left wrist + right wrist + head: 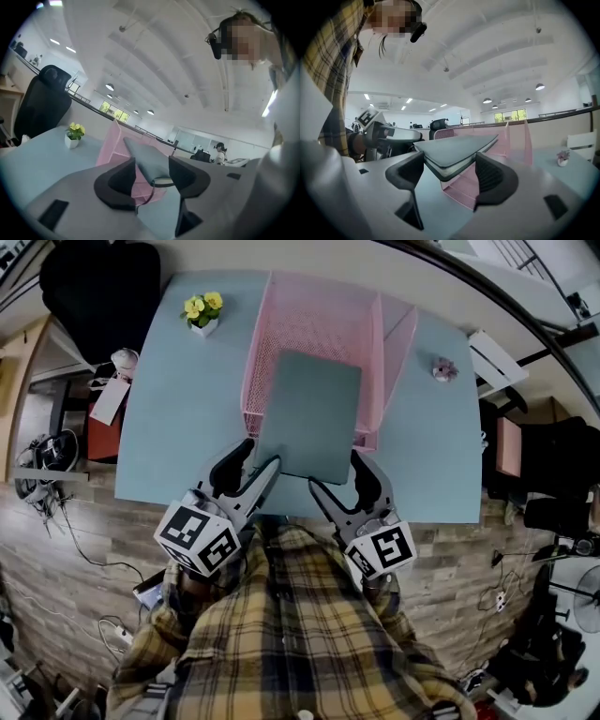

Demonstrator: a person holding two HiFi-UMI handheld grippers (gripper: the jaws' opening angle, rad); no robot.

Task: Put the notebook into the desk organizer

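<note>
Flat grey-green rectangular notebook [309, 413] lies on the pink wire-mesh desk organizer [314, 320], long axis running front to back, near end overhanging the organizer's front. The left gripper [261, 456] is opening, pads clear of one near corner. The right gripper [336, 472] is spread wide astride the other corner.

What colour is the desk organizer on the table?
The desk organizer is pink wire mesh; the head view shows it best.

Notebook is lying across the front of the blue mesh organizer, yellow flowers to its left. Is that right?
Only the colour is wrong: the organizer is pink, not blue, as the head view shows. The notebook does lie across its front, yellow flowers to its left.
</note>
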